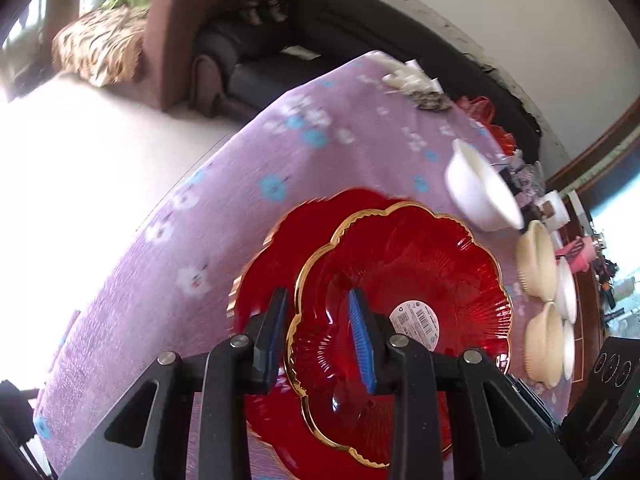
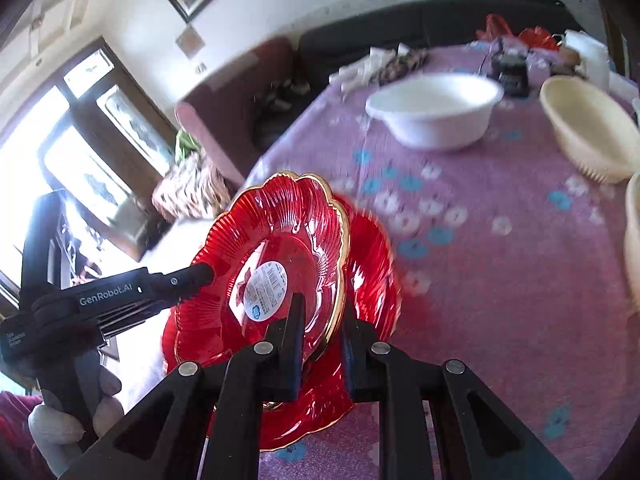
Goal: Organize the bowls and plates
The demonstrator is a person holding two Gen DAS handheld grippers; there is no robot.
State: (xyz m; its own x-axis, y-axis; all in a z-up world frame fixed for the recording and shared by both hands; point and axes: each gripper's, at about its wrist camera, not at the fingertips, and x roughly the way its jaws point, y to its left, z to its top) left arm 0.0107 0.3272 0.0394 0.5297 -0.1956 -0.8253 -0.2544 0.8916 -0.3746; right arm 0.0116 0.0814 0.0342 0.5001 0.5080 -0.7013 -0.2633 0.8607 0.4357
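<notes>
A red glass plate with a gold scalloped rim (image 1: 400, 272) (image 2: 280, 224) hangs tilted above the table, a white sticker on its base. My left gripper (image 1: 318, 300) is shut on one side of its rim. My right gripper (image 2: 323, 308) is shut on the opposite side of the rim. In the right wrist view the left gripper (image 2: 202, 272) reaches in from the left, held by a gloved hand (image 2: 60, 428). A second red plate (image 1: 280, 248) (image 2: 372, 248) lies blurred just beneath on the purple flowered tablecloth (image 1: 280, 140) (image 2: 500, 280).
A white bowl (image 1: 476, 188) (image 2: 436, 108) stands farther back on the table. Cream ribbed bowls (image 1: 538, 260) (image 2: 588, 128) and small white ones line the right side. Clutter and red bags sit at the far edge. A sofa stands beyond the table.
</notes>
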